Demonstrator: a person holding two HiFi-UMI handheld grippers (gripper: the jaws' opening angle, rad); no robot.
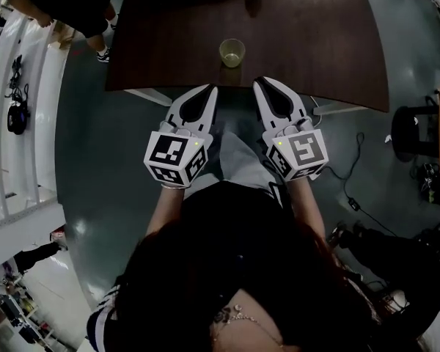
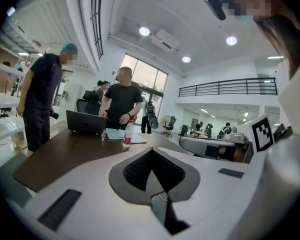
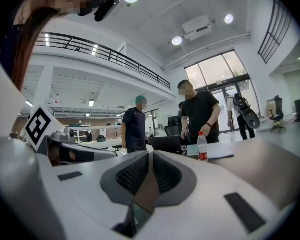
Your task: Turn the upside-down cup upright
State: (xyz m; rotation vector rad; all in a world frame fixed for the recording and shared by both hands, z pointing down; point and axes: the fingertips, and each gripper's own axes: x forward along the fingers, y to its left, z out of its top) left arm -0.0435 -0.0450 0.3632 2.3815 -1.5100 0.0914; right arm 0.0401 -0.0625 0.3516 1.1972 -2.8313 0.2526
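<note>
Table point(image 1: 169, 42) dk brown w/ cup point(image 1: 232, 52); grey floor point(image 1: 103, 138)

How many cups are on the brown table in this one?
1. The cup stands by the table's near edge, just ahead of the left tool and right tool. The table's far end runs out of view, so another could be hidden.

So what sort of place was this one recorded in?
Most likely an open-plan office or lab hall: a long brown table with a laptop on it, a swivel chair beyond, and a railed mezzanine above.
</note>
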